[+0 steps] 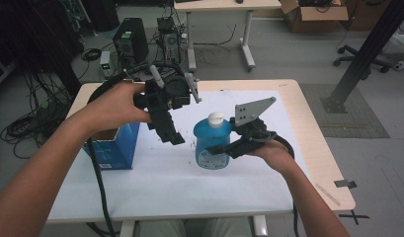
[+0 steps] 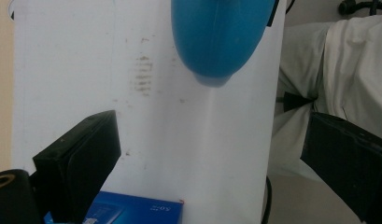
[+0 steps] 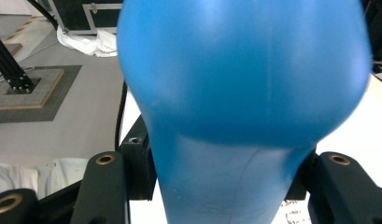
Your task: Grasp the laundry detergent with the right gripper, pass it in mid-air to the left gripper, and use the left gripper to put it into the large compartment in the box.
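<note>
Blue plastic bottle with a white cap [image 1: 212, 142] is hanging just above the white-covered desk [image 1: 160, 182], clamped by the right claw [image 1: 224, 148] from three o'clock. Left claw [image 1: 171, 132] is hovering open at ten o'clock; next, I judge, it is needing to close on that cap.

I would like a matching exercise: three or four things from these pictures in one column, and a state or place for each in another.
Things:
1. blue bottle
2. left gripper
3. blue box
4. bottle cap

States:
A. white, on top
B. open, holding nothing
C. on the table, at the left
D. clamped by the right gripper

Pairs: 1-D, 2-B, 3-C, 4-A
</note>
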`<state>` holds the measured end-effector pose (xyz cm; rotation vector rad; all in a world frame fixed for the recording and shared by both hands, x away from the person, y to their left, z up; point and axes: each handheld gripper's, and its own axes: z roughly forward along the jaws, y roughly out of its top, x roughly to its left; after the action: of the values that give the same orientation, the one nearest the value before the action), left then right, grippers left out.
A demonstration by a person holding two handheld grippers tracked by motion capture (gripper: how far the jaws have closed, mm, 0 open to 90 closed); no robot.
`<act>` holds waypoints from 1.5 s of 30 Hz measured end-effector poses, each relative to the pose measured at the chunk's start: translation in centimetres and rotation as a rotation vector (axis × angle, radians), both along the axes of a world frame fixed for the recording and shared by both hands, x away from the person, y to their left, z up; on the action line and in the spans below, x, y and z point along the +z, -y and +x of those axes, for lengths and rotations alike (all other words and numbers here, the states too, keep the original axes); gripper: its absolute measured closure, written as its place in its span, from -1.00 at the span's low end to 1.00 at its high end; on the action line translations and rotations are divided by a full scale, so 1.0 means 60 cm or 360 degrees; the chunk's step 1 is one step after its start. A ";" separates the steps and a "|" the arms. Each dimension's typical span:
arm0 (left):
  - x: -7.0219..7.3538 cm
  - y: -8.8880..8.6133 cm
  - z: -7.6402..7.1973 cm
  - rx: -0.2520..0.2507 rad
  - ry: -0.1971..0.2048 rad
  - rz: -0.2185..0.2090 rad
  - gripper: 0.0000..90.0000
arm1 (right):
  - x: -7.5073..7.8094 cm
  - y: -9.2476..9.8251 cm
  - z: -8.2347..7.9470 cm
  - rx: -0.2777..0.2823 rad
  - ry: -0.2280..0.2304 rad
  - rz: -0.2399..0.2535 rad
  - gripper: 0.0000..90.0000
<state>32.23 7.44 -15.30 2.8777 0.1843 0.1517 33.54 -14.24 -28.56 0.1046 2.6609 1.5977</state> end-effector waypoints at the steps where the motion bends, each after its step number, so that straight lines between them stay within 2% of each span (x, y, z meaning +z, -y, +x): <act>1: 0.000 0.000 -0.001 0.0002 0.0002 0.0001 -0.89 | 0.001 -0.006 0.001 0.0014 0.0007 0.0001 -0.03; 9: 0.002 0.006 -0.006 -0.0022 0.0002 0.0003 -0.89 | 0.006 -0.030 0.000 0.0071 0.0015 -0.0024 -0.03; 22: 0.004 0.010 -0.012 -0.0058 -0.0001 0.0022 -0.89 | 0.005 -0.052 0.000 0.0127 0.0012 -0.0052 -0.03; 31: -0.002 0.023 -0.017 -0.0107 -0.0016 0.0027 -0.89 | 0.010 -0.067 -0.003 0.0186 0.0013 -0.0042 -0.03; 45: -0.003 0.035 -0.016 -0.0108 0.0000 0.0025 -0.89 | 0.014 -0.075 -0.004 0.0198 0.0024 -0.0061 -0.03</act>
<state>31.28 5.35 -15.48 2.8949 0.0857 0.1413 33.29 -9.76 -27.75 -0.0755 2.7352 1.5722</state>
